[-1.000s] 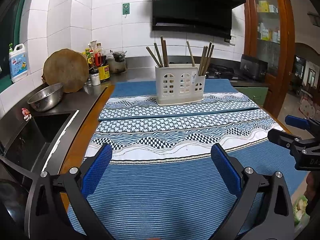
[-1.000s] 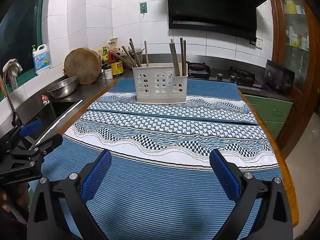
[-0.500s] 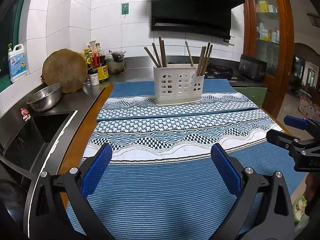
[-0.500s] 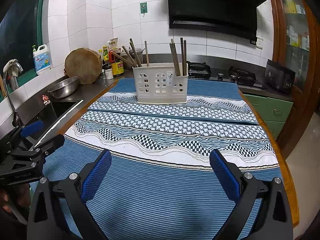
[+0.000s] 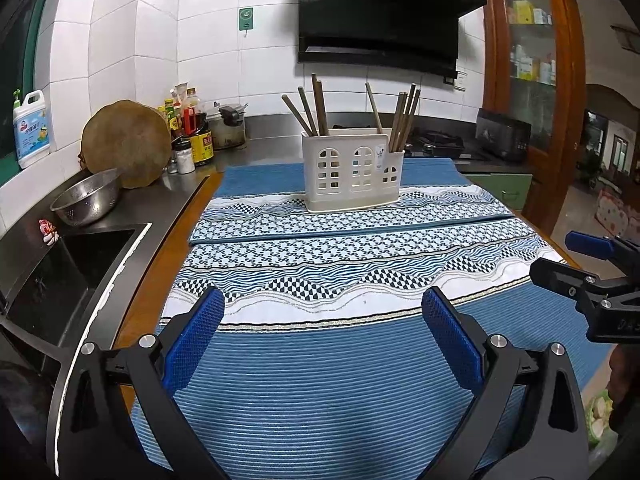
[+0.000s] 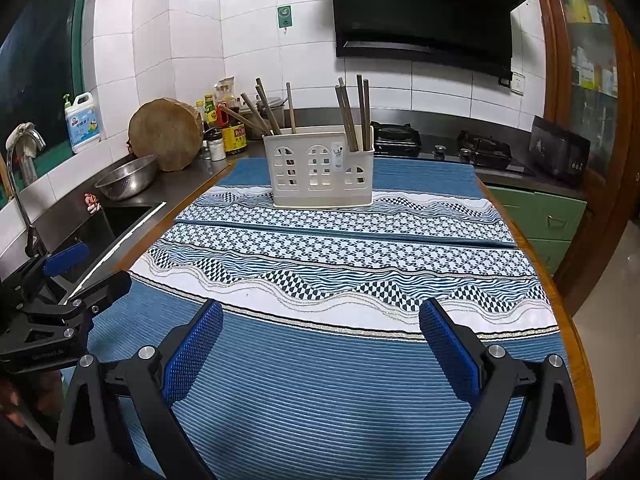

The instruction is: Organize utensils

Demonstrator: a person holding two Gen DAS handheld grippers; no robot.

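Observation:
A white plastic utensil holder stands upright at the far end of the blue patterned mat; it also shows in the right wrist view. Several brown chopsticks stand in its left and right compartments. My left gripper is open and empty over the near part of the mat. My right gripper is open and empty beside it. Each gripper shows at the edge of the other's view: the right one, the left one.
A sink lies left of the table, with a steel colander, a round wooden board and sauce bottles behind it. A gas stove lies at the far right. The table's right edge drops to the floor.
Both grippers stay open and empty. The views shift only slightly; the holder sits a touch further left in the left wrist view.

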